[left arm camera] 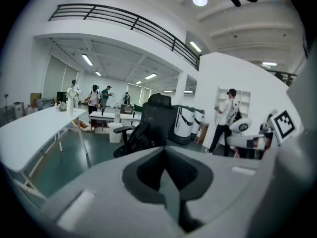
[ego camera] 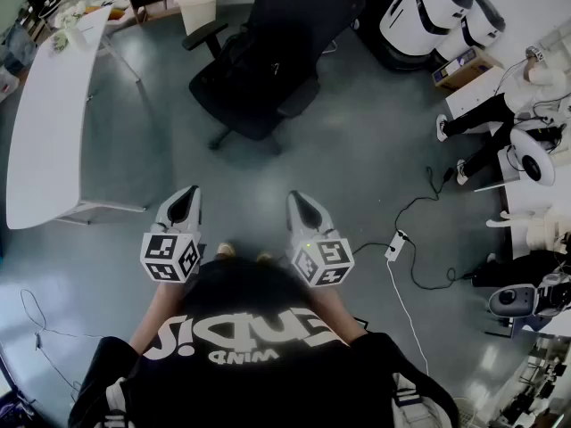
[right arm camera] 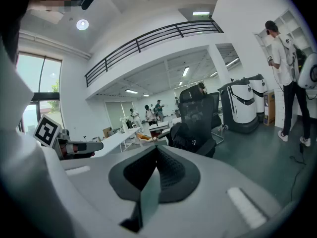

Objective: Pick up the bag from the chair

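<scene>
Start only — bag (ego camera: 268, 74) lying on chair (ego camera: 308, 3) seat well ahead, left gripper (ego camera: 186, 199) and right gripper (ego camera: 301, 201) near body, jaws together on nothing — approach, opening, grasp, lift all left.

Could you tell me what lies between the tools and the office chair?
Only bare grey floor separates the left tool, right tool and office chair, per head view.

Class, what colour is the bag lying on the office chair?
Black, like the chair under it. The bag shows best in the right gripper view.
</scene>
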